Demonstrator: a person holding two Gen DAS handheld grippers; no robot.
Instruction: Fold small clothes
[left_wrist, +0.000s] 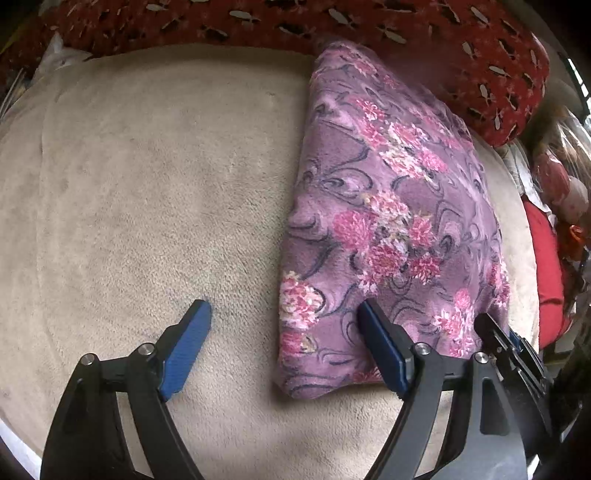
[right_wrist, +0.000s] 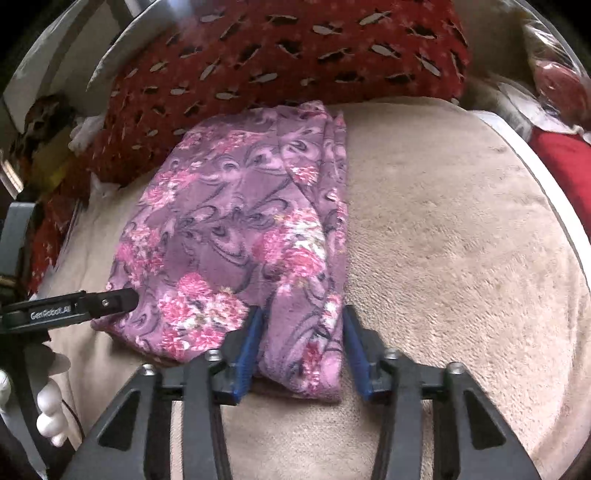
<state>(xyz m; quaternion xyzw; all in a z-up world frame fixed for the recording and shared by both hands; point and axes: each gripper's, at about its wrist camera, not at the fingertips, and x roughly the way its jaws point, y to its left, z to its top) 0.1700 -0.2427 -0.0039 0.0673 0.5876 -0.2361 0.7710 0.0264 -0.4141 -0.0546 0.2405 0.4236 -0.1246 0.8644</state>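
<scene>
Beige blanket (left_wrist: 147, 184) carries the folded purple floral garment (left_wrist: 388, 206); red patterned cushion (right_wrist: 280, 59) crowds its 12 o'clock edge. Left gripper (left_wrist: 284, 314) gapes wide, holding nothing. Right gripper (right_wrist: 301, 325) sits half-open, straddling the garment's near corner.

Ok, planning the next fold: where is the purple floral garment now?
The purple floral garment lies folded on the beige blanket, below the red pillow, its near end between the right gripper fingers.

garment (left_wrist: 388, 206): purple, pink floral | blanket (left_wrist: 147, 184): beige | pillow (right_wrist: 280, 55): red, patterned

You've got a beige fleece bed surface (right_wrist: 443, 236); purple floral garment (right_wrist: 236, 236) lies folded on it, its far end touching the red patterned pillow (right_wrist: 280, 62).
</scene>
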